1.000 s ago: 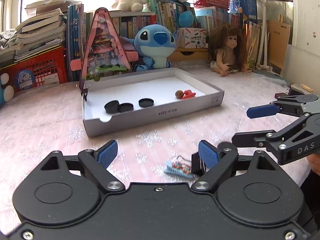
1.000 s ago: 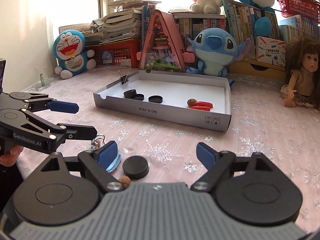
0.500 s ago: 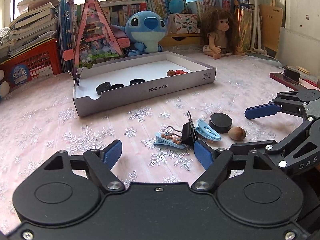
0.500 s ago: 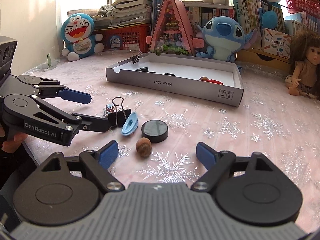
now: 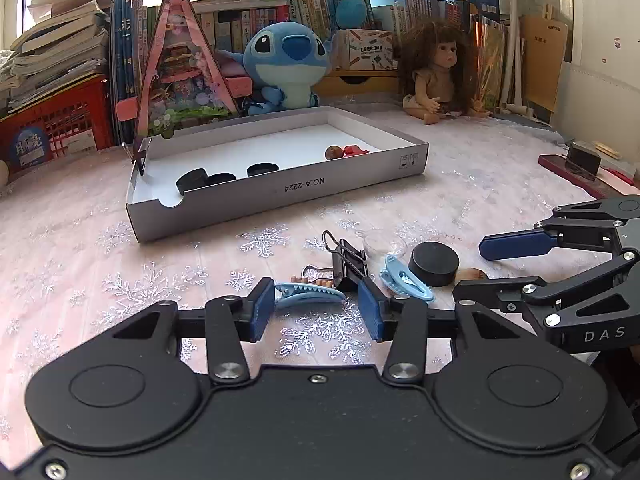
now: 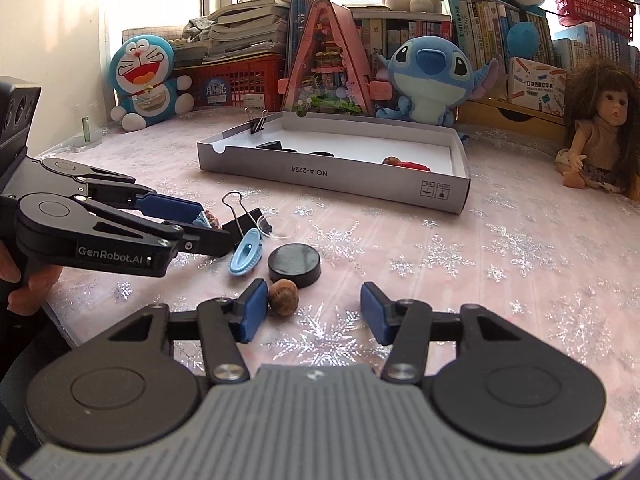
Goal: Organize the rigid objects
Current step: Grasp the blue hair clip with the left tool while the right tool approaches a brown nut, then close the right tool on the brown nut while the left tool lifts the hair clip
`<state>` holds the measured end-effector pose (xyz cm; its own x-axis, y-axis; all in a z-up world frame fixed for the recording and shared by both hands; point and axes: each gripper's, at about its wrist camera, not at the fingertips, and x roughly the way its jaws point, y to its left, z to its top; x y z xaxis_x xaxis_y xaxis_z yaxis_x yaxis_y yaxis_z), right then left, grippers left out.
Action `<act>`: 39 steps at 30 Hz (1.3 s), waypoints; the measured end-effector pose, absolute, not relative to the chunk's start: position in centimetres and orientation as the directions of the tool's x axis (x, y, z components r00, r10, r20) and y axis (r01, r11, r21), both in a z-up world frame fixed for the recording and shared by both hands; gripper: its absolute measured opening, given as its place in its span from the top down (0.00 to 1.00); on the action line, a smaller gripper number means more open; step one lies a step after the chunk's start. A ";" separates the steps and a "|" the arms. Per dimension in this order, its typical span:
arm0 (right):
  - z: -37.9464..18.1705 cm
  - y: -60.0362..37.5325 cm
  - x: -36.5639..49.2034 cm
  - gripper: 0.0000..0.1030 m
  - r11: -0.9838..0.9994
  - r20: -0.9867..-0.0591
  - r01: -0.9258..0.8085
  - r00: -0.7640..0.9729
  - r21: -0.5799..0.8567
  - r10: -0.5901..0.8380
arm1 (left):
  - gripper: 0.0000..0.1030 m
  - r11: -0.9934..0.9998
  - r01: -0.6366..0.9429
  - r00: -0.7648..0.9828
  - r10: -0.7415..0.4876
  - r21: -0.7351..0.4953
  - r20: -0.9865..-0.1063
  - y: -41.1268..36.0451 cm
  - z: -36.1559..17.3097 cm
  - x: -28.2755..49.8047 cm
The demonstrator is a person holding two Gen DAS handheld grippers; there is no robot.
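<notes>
- In the left wrist view, the left gripper [image 5: 316,312] is seen with its jaws narrowed, having just been closing; a light blue hair clip [image 5: 308,293] lies between the pads, its left end at the left pad, while contact at the right pad cannot be told.
- In the right wrist view, the right gripper [image 6: 314,314] is seen with its jaws half open, also having just been closing; a brown nut [image 6: 283,298] lies between them, just beside the left pad and apart from the right one.
- The nut is mostly hidden in the left wrist view, behind the right gripper's lower finger; the first hair clip is mostly hidden in the right wrist view, behind the left gripper's fingers.
- Just beyond the nut a black round disc [image 6: 295,265] is seen, and left of the disc a second light blue hair clip [image 6: 245,258].
- Beyond that clip a black binder clip [image 6: 242,222] lies on the pink snowflake tablecloth [image 6: 500,264].
- Farther from the disc, a shallow white box [image 6: 332,174] is seen holding black discs, a nut and a red piece, with a binder clip on its far left corner.
- A Doraemon plush [image 6: 146,80] is shown only in the right wrist view; a dark red case [image 5: 580,176] at the right only in the left wrist view.
- Behind the box a blue plush [image 6: 428,80] and a doll [image 6: 596,128] are set before bookshelves.
</notes>
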<state>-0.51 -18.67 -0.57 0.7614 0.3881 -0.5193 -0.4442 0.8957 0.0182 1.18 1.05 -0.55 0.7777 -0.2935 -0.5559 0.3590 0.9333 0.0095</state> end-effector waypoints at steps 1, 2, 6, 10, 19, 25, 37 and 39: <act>-0.6 -18.7 -0.5 0.40 0.898 -0.518 -0.439 0.765 0.017 0.383 | 0.62 0.935 0.355 0.779 -0.291 0.008 -0.556 1.1 -0.5 1.2; -0.6 -18.8 -0.5 0.40 0.902 -0.516 -0.431 0.770 0.012 0.375 | 0.65 0.937 0.351 0.779 -0.289 0.005 -0.556 1.2 -0.5 1.2; -0.8 -18.9 -0.3 0.42 0.922 -0.504 -0.388 0.799 -0.014 0.328 | 0.66 0.943 0.333 0.782 -0.280 -0.008 -0.557 1.5 -0.5 1.4; -0.8 -19.3 -0.2 0.45 0.935 -0.498 -0.354 0.814 -0.016 0.299 | 0.66 0.950 0.312 0.787 -0.266 -0.012 -0.557 1.8 -0.4 1.4; -0.8 -19.5 -0.5 0.52 0.938 -0.493 -0.347 0.818 -0.013 0.296 | 0.66 0.960 0.281 0.797 -0.242 -0.015 -0.553 2.2 -0.5 1.4; -0.8 -19.8 -1.1 0.57 0.939 -0.494 -0.345 0.817 -0.006 0.297 | 0.66 0.965 0.261 0.802 -0.229 -0.021 -0.552 2.6 -0.5 1.6; -1.0 -19.6 -1.8 0.68 0.935 -0.488 -0.354 0.816 0.002 0.310 | 0.66 0.971 0.236 0.807 -0.216 -0.035 -0.550 2.7 -0.6 1.6; -1.0 -19.5 -1.7 0.68 0.937 -0.486 -0.348 0.818 0.008 0.308 | 0.66 0.972 0.230 0.808 -0.213 -0.040 -0.549 2.7 -0.6 1.6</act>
